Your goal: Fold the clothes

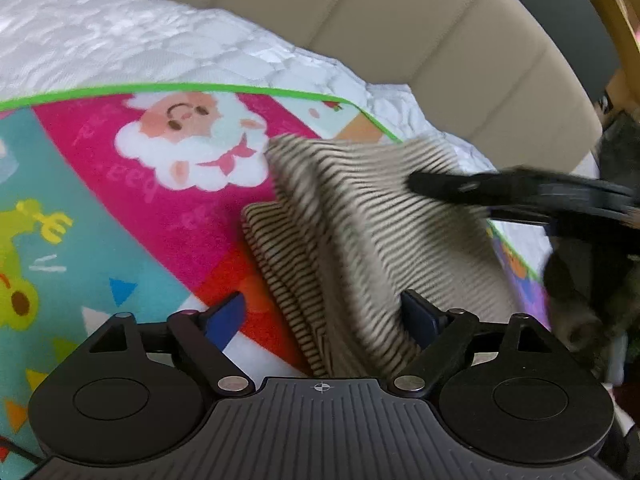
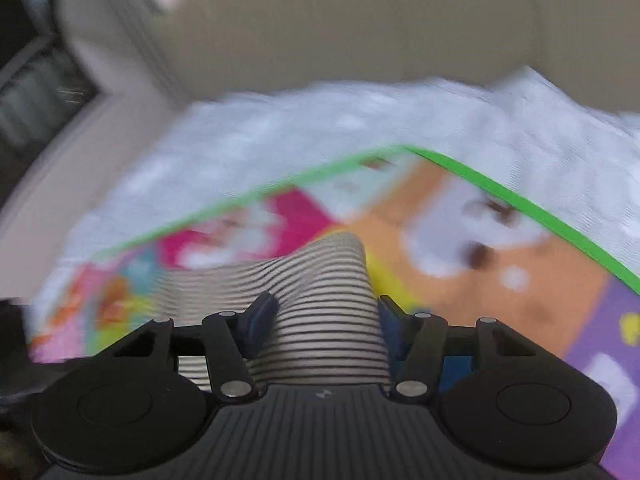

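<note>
A beige garment with thin dark stripes (image 1: 360,232) lies partly folded on a colourful cartoon play mat (image 1: 120,208). My left gripper (image 1: 326,316) is open, its blue-padded fingers (image 1: 228,318) spread to either side of the garment's near edge. My right gripper (image 1: 416,184) reaches in from the right over the garment's far corner. In the right wrist view the garment (image 2: 320,304) runs between the spread fingers (image 2: 258,320) of my right gripper (image 2: 322,320), which looks open; the view is blurred.
The mat (image 2: 500,280) has a green border (image 1: 240,89) and lies on a white quilted cover (image 1: 140,48). A beige padded headboard (image 1: 420,40) stands behind. Dark furniture (image 2: 36,80) shows at the left of the right wrist view.
</note>
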A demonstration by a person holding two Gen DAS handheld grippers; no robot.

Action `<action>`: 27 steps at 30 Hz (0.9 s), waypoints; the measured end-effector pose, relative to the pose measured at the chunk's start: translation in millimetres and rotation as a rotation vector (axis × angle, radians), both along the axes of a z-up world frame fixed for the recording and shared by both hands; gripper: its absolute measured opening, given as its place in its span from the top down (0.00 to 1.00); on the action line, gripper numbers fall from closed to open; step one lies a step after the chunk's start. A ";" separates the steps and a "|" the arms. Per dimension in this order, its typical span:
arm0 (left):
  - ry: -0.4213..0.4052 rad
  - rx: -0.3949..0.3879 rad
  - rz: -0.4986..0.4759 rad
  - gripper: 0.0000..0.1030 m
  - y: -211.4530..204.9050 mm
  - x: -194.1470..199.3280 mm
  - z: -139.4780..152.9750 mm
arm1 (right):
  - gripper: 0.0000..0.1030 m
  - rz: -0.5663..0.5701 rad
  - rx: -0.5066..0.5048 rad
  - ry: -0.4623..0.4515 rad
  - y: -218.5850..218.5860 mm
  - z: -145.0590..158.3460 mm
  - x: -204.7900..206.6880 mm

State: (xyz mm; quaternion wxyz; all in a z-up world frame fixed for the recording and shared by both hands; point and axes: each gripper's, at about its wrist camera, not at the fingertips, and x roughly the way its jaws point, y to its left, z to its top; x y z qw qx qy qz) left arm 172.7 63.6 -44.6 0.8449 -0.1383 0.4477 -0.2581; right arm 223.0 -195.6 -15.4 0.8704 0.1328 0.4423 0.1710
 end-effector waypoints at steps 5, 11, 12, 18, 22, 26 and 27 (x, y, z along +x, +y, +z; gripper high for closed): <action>0.005 -0.004 0.004 0.13 -1.1 0.8 -1.2 | 0.42 -0.005 0.005 -0.024 -1.5 0.8 -11.8; 0.009 -0.013 0.010 0.13 0.6 1.5 -2.0 | 0.27 -0.008 0.024 -0.025 -19.0 15.8 -55.5; 0.008 -0.014 0.011 0.13 0.5 1.6 -1.9 | 0.23 -0.005 0.025 -0.017 -22.8 16.2 -68.3; 0.001 -0.015 0.029 0.13 0.8 -3.0 -0.1 | 0.16 -0.023 0.047 0.064 -25.6 -17.9 -142.8; 0.043 -0.075 0.036 0.14 5.5 -9.2 3.5 | 0.48 0.056 0.034 -0.009 -1.6 -4.3 -161.2; 0.080 -0.123 0.014 0.13 3.0 -22.2 10.2 | 0.52 0.118 0.024 -0.025 5.8 2.2 -168.4; 0.083 -0.084 0.017 0.16 -2.2 -26.1 11.3 | 0.52 0.121 -0.005 -0.015 6.4 -1.3 -168.7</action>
